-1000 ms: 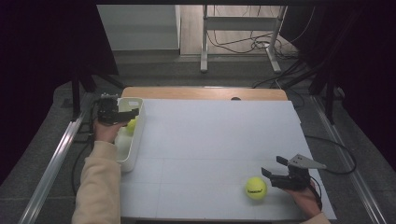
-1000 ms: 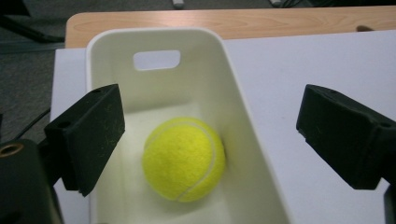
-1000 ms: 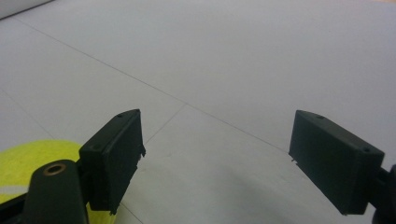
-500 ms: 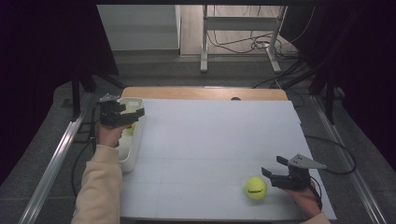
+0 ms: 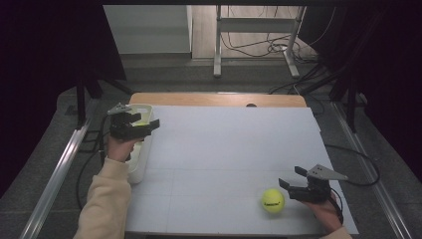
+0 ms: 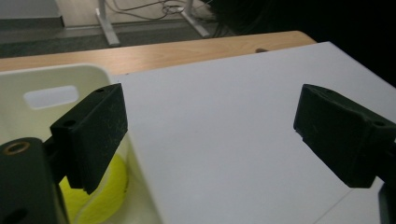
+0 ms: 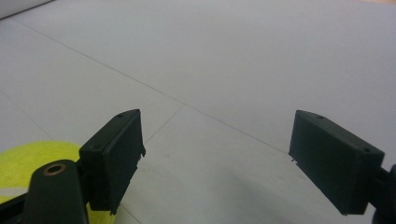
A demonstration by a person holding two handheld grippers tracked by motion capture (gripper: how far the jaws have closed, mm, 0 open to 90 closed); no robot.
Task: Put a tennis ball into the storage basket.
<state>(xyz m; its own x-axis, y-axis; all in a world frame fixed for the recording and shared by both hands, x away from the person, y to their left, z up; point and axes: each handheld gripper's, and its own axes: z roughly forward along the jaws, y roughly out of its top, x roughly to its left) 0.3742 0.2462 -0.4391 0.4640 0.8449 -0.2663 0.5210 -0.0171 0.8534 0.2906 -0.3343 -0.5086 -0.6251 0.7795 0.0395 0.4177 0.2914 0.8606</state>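
A yellow tennis ball (image 5: 272, 199) lies on the white table (image 5: 224, 149) near the front right. My right gripper (image 5: 292, 180) rests open just to its right, and in the right gripper view the ball (image 7: 28, 163) sits outside the left jaw. At the table's left edge, my left gripper (image 5: 147, 121) hangs open over a white bin (image 5: 139, 159). A second tennis ball (image 6: 98, 191) lies in the bin (image 6: 51, 93), below the left jaw in the left gripper view. Nothing sits between either pair of jaws.
A wooden strip (image 5: 219, 99) runs along the table's far edge. Beyond it stand a metal frame (image 5: 254, 45) and floor cables (image 5: 259, 47). Metal rails (image 5: 54, 174) flank the table on both sides.
My left gripper has lifted and shifted a little to the right over the bin. The right gripper and the ball beside it have stayed put.
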